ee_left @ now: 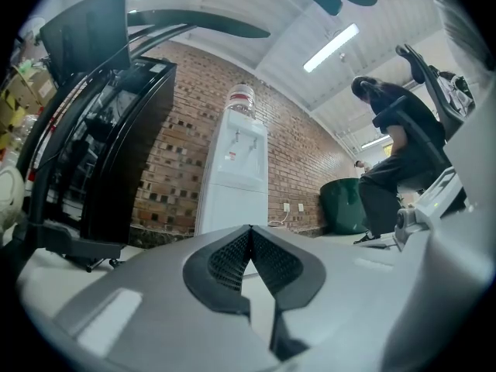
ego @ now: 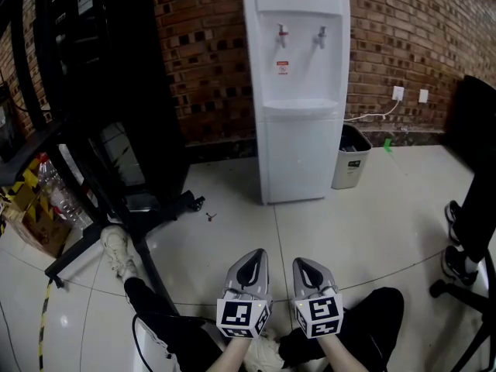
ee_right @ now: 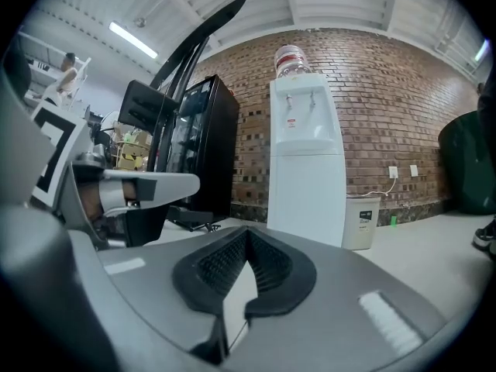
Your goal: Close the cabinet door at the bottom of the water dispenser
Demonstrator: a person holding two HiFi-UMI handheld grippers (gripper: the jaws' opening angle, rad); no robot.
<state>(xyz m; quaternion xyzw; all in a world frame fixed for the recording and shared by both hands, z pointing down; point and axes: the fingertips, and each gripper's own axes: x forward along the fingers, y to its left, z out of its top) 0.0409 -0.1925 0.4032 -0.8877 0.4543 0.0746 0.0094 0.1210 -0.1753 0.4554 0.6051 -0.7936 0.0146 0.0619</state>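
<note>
Head view: unreadable label (ego: 283,69), water dispenser (ego: 298,149)

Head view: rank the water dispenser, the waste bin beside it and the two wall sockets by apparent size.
1. water dispenser, by far the largest.
2. waste bin.
3. wall socket with the cable and bare wall socket: smallest, and alike, so not ranked against each other.

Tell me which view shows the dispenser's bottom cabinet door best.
The head view: the cabinet door faces the camera whole, down to the floor, and looks shut. The right gripper view shows it from one side; in the left gripper view it is small and the left gripper covers its foot.
</note>
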